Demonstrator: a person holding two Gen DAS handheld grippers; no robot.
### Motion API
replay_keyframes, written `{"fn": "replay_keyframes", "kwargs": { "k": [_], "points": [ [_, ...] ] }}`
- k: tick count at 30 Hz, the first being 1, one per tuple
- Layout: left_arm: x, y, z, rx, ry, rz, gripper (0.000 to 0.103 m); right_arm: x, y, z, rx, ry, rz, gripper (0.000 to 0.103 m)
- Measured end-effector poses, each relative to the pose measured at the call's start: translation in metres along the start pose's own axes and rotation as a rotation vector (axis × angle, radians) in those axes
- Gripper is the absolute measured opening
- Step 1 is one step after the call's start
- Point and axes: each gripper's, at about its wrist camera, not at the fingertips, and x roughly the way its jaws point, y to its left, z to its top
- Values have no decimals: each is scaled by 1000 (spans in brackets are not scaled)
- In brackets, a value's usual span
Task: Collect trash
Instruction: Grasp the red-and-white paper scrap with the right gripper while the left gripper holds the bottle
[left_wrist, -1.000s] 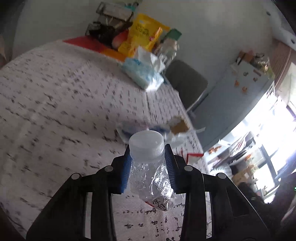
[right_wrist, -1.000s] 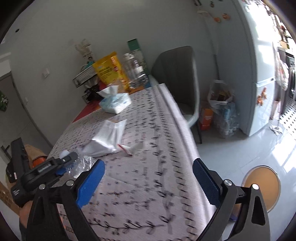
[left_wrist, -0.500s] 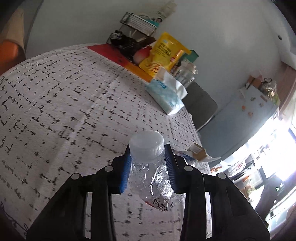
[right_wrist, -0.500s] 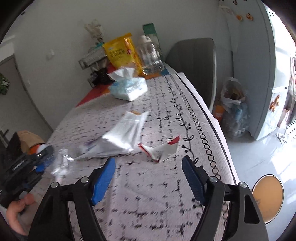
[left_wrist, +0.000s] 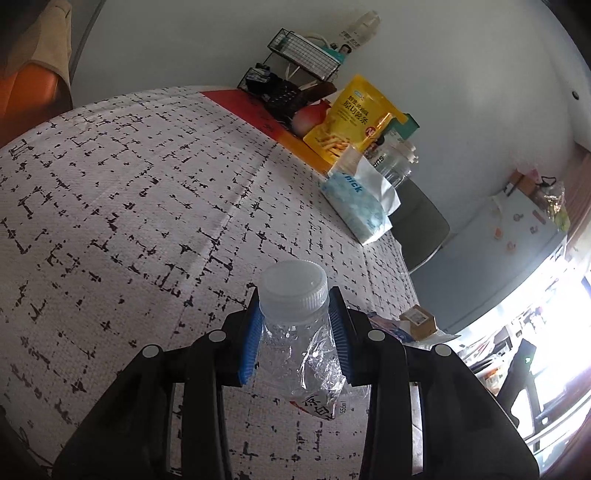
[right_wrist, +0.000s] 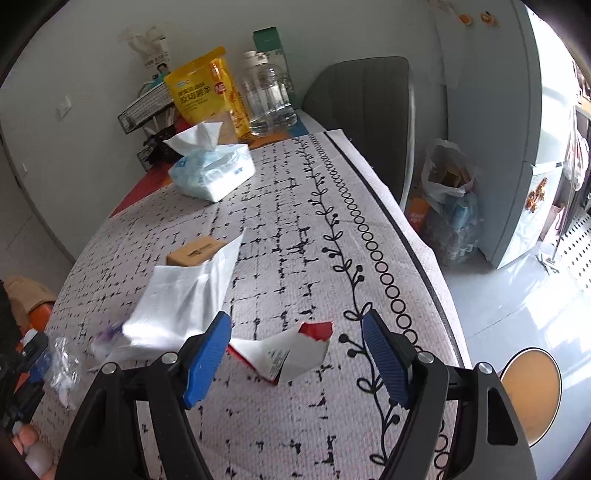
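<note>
My left gripper (left_wrist: 293, 325) is shut on a crushed clear plastic bottle (left_wrist: 295, 332) with a white cap, held above the patterned tablecloth. The bottle also shows at the left edge of the right wrist view (right_wrist: 61, 363). My right gripper (right_wrist: 297, 350) is open, just above a torn red-and-white wrapper (right_wrist: 288, 350) that lies between its fingers. A white plastic bag (right_wrist: 181, 299) lies to the left of it, with a small brown cardboard box (right_wrist: 194, 251) behind it.
A tissue pack (right_wrist: 212, 171), a yellow snack bag (right_wrist: 205, 92), a clear jug (right_wrist: 267, 98) and a wire rack (left_wrist: 303, 55) stand at the table's far end. A grey chair (right_wrist: 369, 110), a bag of bottles (right_wrist: 448, 206) and a fridge (right_wrist: 517, 129) are on the right.
My right gripper has moved forward and down over the torn wrapper. My left gripper has kept its hold on the bottle and turned toward the far end of the table.
</note>
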Motion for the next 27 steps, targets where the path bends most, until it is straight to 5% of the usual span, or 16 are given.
{"fn": "replay_keyframes", "kwargs": {
  "k": [3, 5, 6, 16, 27],
  "points": [
    [-2, -2, 0, 5, -4, 1, 35, 5, 0, 1, 4, 19, 19, 38],
    [-4, -5, 0, 9, -6, 2, 35, 6, 3, 0, -19, 36, 16, 7],
    [-5, -7, 0, 11, -8, 1, 35, 5, 5, -1, -31, 35, 18, 4],
    [-17, -29, -6, 46, -29, -18, 35, -45, 23, -21, -113, -15, 130, 3],
    [-19, -70, -26, 119, -13, -58, 35, -98, -10, -39, -51, -75, 164, 3]
  ]
}}
